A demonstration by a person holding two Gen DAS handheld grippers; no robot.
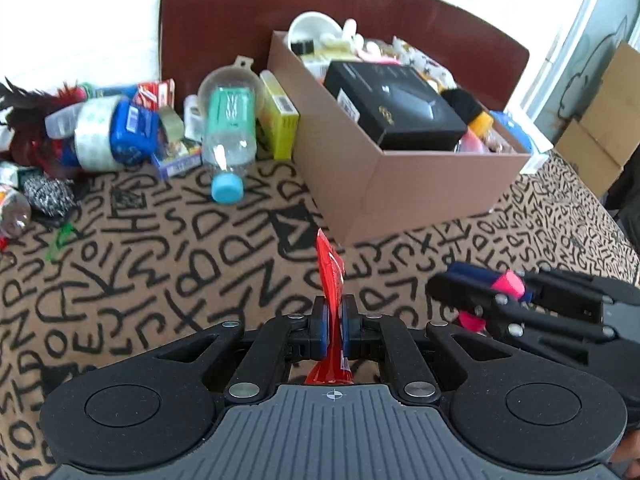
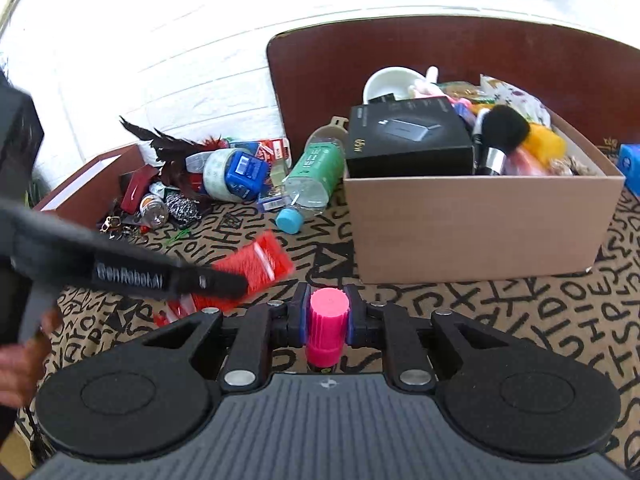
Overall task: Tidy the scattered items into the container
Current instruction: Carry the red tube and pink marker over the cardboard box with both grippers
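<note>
A brown cardboard box holds a black box, a white bowl, a brush and other items; it also shows in the right wrist view. My left gripper is shut on a flat red packet, held edge-on above the patterned cloth in front of the box. My right gripper is shut on a pink cylinder, also in front of the box. The right gripper shows in the left wrist view, close to the left one. The red packet shows in the right wrist view.
A pile of scattered items lies left of the box: a clear bottle with a blue cap, a tape roll, a blue pack, a yellow-green box, feathers, a steel scourer. A dark red chair back stands behind.
</note>
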